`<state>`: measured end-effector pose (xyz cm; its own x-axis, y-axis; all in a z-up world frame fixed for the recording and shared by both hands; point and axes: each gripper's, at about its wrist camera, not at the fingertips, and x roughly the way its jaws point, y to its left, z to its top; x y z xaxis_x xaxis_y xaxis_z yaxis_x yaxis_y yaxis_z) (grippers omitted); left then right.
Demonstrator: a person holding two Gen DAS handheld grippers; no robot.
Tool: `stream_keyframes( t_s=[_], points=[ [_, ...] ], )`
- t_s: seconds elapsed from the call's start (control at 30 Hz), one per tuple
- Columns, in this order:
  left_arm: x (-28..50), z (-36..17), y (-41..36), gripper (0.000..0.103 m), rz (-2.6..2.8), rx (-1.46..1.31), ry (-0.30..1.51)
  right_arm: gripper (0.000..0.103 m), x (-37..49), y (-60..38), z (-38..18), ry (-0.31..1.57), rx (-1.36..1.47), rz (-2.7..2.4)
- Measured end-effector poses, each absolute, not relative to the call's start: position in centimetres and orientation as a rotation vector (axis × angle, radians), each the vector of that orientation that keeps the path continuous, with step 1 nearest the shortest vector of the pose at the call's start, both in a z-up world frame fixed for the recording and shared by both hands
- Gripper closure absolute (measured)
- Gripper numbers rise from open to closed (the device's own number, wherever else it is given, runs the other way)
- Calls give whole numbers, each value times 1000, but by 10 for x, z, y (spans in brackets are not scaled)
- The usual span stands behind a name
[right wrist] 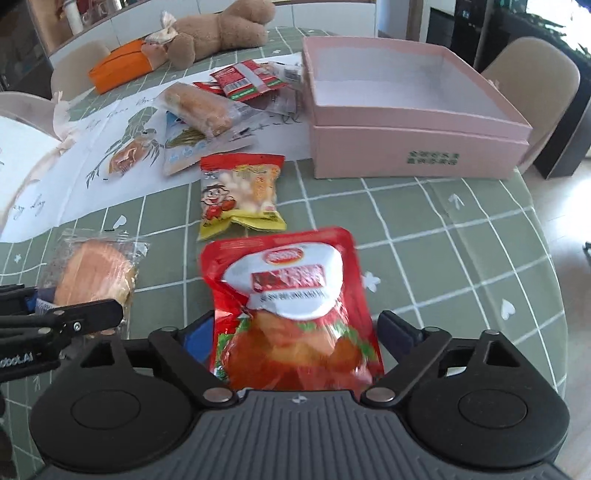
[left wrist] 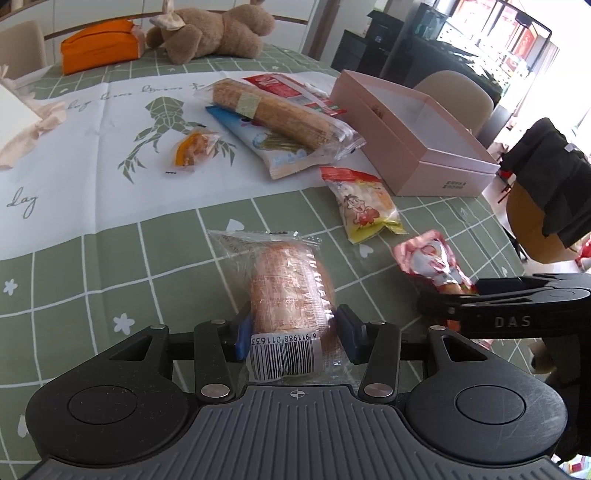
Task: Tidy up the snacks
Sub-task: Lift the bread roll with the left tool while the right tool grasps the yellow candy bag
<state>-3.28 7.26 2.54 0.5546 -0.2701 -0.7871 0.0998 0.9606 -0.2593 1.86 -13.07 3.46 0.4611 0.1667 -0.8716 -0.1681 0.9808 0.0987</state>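
Note:
My left gripper (left wrist: 293,334) is shut on a clear-wrapped bread roll (left wrist: 291,288), which also shows in the right wrist view (right wrist: 96,277). My right gripper (right wrist: 295,339) is shut on a red snack pouch (right wrist: 291,295); it shows in the left wrist view (left wrist: 436,264) at the right. An open pink box (right wrist: 417,144), empty inside, stands on the table ahead of the right gripper and shows in the left wrist view (left wrist: 406,129). A yellow-and-red snack bag (right wrist: 240,192) lies between the grippers and the box.
More snacks lie piled on a white cloth: a long wrapped bread (left wrist: 277,110), a blue packet (left wrist: 266,144), red packets (right wrist: 243,79), a small orange snack (left wrist: 192,147). A teddy bear (left wrist: 214,33) and an orange pouch (left wrist: 99,44) sit at the far edge. Chairs surround the table.

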Motion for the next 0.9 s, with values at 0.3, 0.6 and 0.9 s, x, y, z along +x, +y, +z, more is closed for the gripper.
stream_keyframes(
  t_s=[0.3,0.6,0.9],
  points=[
    [-16,25,74,52,-264,-262,998,12,8,-157,37,1102,46,182],
    [-30,27,74,52,-234,-226,1008,12,29,-137,69,1004,90,233],
    [-44,26,88,52,-219,-266,995,17,97,-70,43,1054,31,255]
  ],
)
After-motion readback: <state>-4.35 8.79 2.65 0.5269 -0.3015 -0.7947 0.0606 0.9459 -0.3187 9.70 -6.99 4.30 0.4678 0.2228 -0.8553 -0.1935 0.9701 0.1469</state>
